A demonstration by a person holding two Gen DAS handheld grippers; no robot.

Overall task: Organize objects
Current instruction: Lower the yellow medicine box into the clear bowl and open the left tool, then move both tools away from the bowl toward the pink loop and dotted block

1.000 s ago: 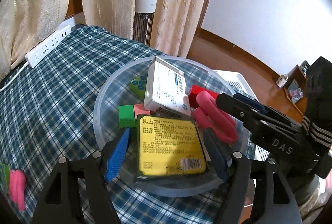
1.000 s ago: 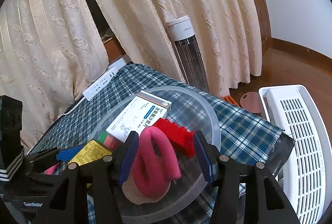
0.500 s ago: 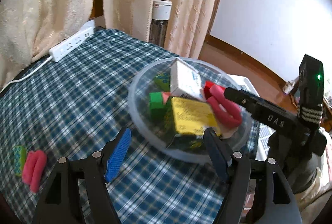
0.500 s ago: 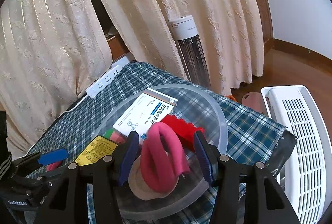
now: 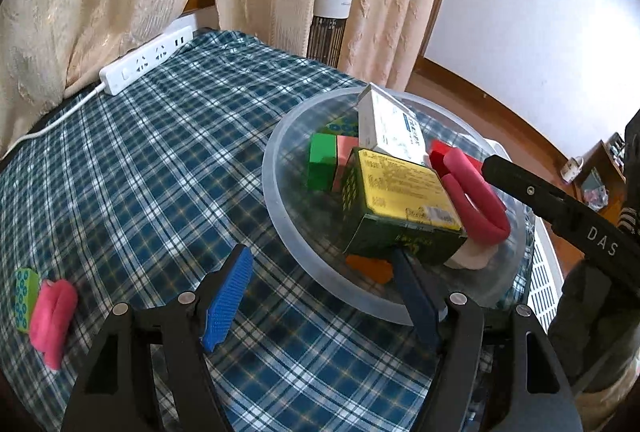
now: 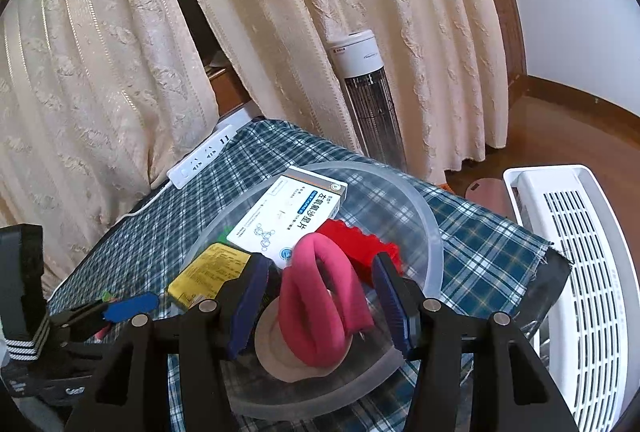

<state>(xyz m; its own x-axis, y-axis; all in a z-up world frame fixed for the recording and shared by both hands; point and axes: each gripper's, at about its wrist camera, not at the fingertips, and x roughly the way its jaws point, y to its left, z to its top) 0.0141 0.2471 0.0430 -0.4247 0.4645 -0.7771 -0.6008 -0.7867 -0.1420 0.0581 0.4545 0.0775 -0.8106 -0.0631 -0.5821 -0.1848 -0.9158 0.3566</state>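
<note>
Risk: my left tool (image 5: 320,292), open and empty, sits near bowl (image 5: 276,200) rim; nudge could tip yellow box (image 5: 404,192). Right tool (image 6: 320,308) brackets pink roll (image 6: 320,296) in bowl; grip, cannot tell. Stray pink roll (image 5: 52,316) remains on tabletop (image 5: 160,160).

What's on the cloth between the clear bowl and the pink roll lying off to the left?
Nothing: in the left wrist view only bare plaid cloth lies between the bowl and the pink roll.
</note>
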